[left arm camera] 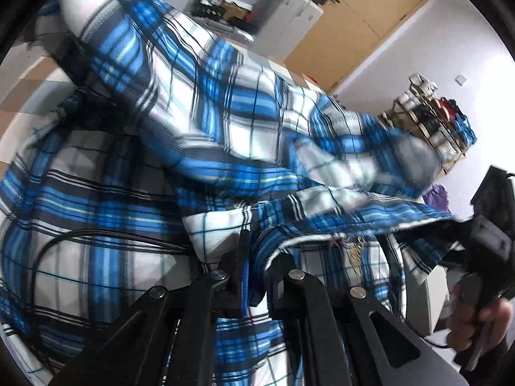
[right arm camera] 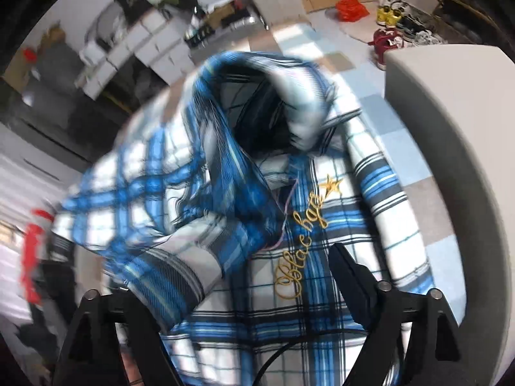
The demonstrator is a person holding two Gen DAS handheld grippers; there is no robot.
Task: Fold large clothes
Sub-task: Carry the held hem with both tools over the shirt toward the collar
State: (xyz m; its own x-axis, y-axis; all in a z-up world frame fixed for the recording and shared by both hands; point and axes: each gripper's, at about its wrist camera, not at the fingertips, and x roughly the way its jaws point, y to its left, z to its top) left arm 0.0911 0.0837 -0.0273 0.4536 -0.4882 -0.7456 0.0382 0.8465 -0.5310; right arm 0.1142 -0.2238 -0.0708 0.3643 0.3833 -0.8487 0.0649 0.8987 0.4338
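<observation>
Underneath, white table [right arm camera: 450, 148], plaid shirt [right arm camera: 322, 289], checkered floor [right arm camera: 341, 61] beyond

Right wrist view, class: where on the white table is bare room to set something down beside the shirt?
Bare: the white table strip right of the plaid shirt, out to its far corner by the tiled floor. Crowded: the middle and left, under bunched cloth, with the right tongs open over it.

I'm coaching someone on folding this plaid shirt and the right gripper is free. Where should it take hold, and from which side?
A judgement: grip the folded cuff end of the sleeve on the plaid shirt, which lies just left of the open right gripper. Come from above and the left, since that thick, banded edge stands proud of the flat panel with the gold embroidery.
</observation>
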